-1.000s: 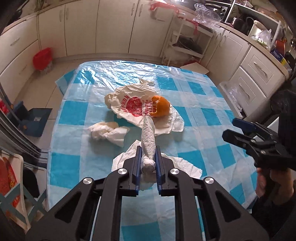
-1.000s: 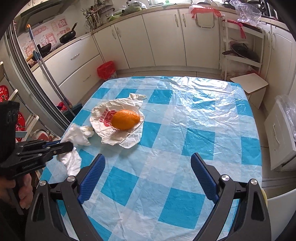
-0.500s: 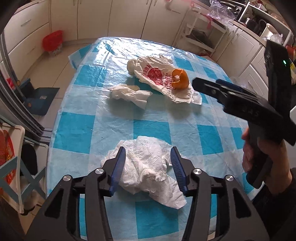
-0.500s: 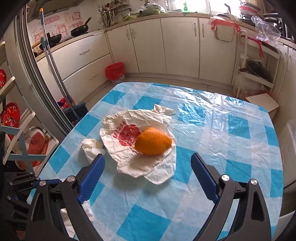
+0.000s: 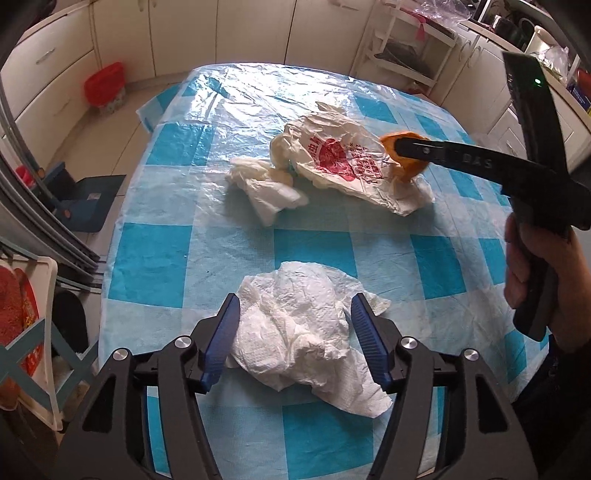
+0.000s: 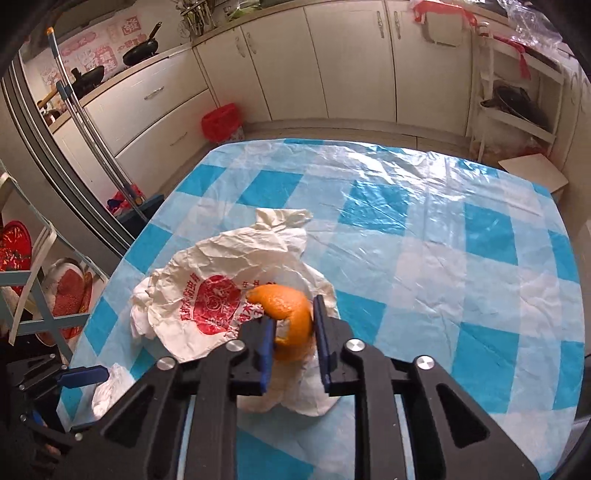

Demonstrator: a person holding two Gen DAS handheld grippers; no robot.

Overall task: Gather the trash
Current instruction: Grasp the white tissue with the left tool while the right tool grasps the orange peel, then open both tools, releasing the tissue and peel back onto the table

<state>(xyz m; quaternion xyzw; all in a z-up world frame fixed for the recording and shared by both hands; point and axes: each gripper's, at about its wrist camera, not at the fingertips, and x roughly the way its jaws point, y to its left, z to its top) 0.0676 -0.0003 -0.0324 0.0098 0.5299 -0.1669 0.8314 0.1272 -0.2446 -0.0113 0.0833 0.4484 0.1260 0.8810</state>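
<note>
The orange peel (image 6: 291, 317) sits on the crumpled white plastic bag (image 6: 207, 280) with red print, at about 7 o'clock on the blue-and-white checked tablecloth (image 6: 424, 258) in the right wrist view. The right gripper (image 6: 294, 338) is closing on the peel: its 2 blue pads (image 6: 320, 332) stand at either side of it, with the peel squeezed between them. In the left wrist view that same gripper reaches in from 3 o'clock, its tip over the peel (image 5: 404, 155), held by a hand (image 5: 532, 273) at the right edge.

Just beside the bag, at its 8 o'clock in the left wrist view, lies a smaller wad of white tissue (image 5: 266, 184), touching the bag's edge. Nearer, at 6 o'clock on the cloth, a larger crumpled paper towel (image 5: 295, 332) lies loose on the table between the fingers of the left gripper (image 5: 295, 336). Those jaws are opening; the blue pads (image 5: 221, 339) stand apart from the towel's bulk and do not press it.

Beyond the table, at 10 o'clock, a red bin (image 5: 105, 86) stands on the floor against the cream cabinets (image 5: 251, 29).
</note>
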